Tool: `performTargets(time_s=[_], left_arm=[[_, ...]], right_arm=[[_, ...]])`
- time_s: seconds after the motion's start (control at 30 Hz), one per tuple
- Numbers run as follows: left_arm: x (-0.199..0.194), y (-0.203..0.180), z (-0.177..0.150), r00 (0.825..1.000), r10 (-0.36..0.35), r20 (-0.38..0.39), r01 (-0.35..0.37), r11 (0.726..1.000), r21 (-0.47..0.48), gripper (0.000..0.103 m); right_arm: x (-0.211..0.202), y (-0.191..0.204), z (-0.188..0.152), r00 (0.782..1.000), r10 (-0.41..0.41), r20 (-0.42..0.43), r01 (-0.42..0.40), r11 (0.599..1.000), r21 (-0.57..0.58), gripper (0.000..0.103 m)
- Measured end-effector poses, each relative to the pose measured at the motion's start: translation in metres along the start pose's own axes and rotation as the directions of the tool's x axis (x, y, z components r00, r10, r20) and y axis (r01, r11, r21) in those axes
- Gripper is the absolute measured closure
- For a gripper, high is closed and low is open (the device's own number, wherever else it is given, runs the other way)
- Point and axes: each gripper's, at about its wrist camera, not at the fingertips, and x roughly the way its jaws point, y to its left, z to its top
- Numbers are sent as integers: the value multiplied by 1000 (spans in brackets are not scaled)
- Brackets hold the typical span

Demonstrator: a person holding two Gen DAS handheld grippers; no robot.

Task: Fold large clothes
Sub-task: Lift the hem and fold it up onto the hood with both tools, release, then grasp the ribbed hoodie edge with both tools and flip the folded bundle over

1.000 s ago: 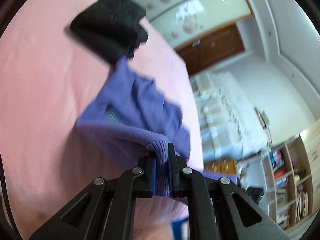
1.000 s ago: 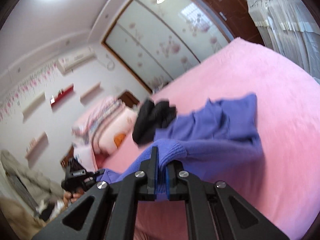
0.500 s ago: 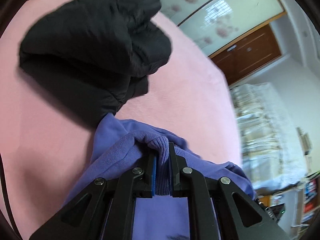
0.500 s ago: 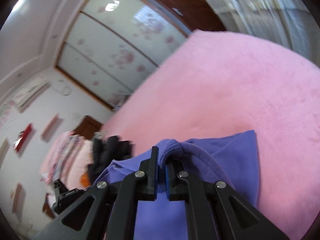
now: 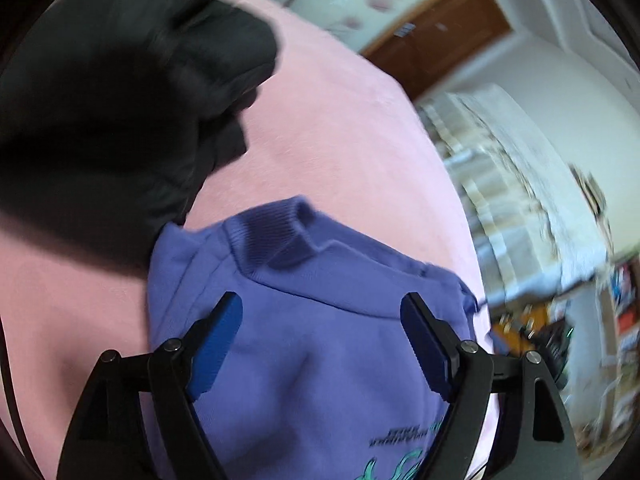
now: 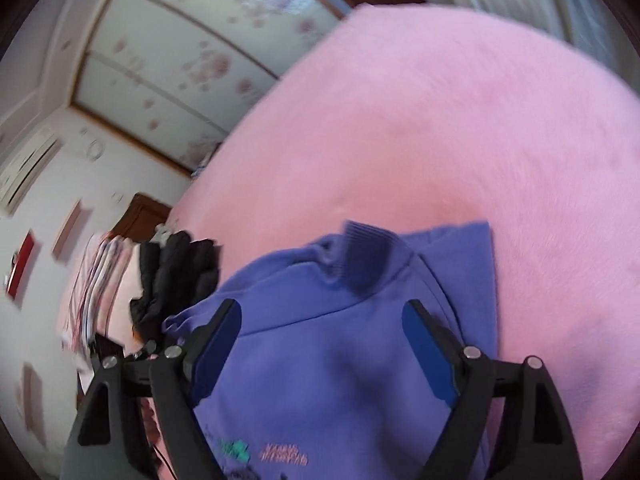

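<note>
Both claws, pinching ribbed hem half second ago, have just been opening; purple cotton sweatshirt with ribbed cuffs [image 5: 320, 360] now released, lying folded on pink plush bed cover [image 5: 340, 152]; left claw [image 5: 320, 332] spread wide above sweatshirt, pads clear of cloth; right claw [image 6: 320, 336] likewise spread over same garment; black padded jacket [image 5: 112, 100] heaped just beyond sweatshirt's left corner, seemingly touching; print lettering visible near bottom edge.

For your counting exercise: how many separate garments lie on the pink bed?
2. A purple sweatshirt lies nearest, under both cameras; a black garment is bunched beyond it, toward the left of both views. Others may lie out of view.
</note>
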Motion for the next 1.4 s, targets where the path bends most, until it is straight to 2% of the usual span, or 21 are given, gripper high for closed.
performTargets(time_s=[0.1,0.13,0.2,0.27,0.4,0.5,0.53,0.57,0.6,0.63,0.67,0.77,0.83,0.9,0.97,1.03,1.1,1.13,1.2,1.27,1.4], left_arm=[[-9,-13,0,994,95,59,-104,982,157,23],[-4,-18,0,987,142,73,-155,965,213,23],[5,-22,3,980,188,70,-201,941,271,23],[24,-27,7,967,248,57,-253,910,329,23],[44,-32,12,952,300,65,-300,864,405,23],[55,-35,20,950,301,79,-306,854,421,23],[58,-34,23,951,300,79,-304,855,420,28],[60,-33,24,952,297,75,-301,855,422,46],[63,-34,23,952,298,71,-299,855,424,60],[64,-34,25,948,310,71,-310,851,425,96],[65,-33,28,940,332,84,-336,847,413,96],[57,-39,29,923,350,162,-386,841,379,97],[51,-45,27,905,364,219,-422,832,360,97],[47,-46,28,878,402,262,-472,819,326,97],[52,-43,27,852,452,262,-518,800,302,97],[65,-40,24,827,504,249,-561,772,299,97],[82,-38,19,793,556,250,-609,729,311,97],[86,-38,17,788,565,245,-616,723,314,97],[102,-32,15,763,601,236,-646,698,310,97],[112,-30,11,745,623,239,-666,677,313,97],[127,-23,6,728,640,244,-684,658,314,97]], right_arm=[[-17,19,2,995,-66,72,78,981,-175,19],[-16,27,2,989,-117,93,137,958,-251,19],[-7,32,2,980,-169,101,193,922,-335,19],[7,37,3,976,-199,92,219,890,-400,19],[43,42,6,955,-285,79,285,821,-494,20],[68,35,6,930,-363,62,337,772,-539,21],[73,30,7,924,-380,48,344,766,-544,22],[75,25,8,923,-382,35,339,769,-541,25],[75,19,9,932,-363,19,317,785,-532,45],[75,15,11,938,-346,11,301,802,-516,74],[75,12,13,939,-345,9,303,810,-501,83],[69,11,14,942,-333,53,318,826,-466,87],[62,17,13,935,-338,108,348,814,-465,89],[63,20,13,908,-390,155,417,794,-442,91],[71,15,15,888,-435,145,455,796,-398,91],[84,10,13,872,-475,120,483,789,-381,91],[95,8,12,851,-511,119,515,769,-379,91],[100,7,11,839,-530,124,535,758,-373,91],[109,1,10,821,-557,125,561,746,-359,91],[117,-7,9,811,-573,119,574,740,-350,90],[123,-13,5,804,-577,143,588,734,-341,88]])
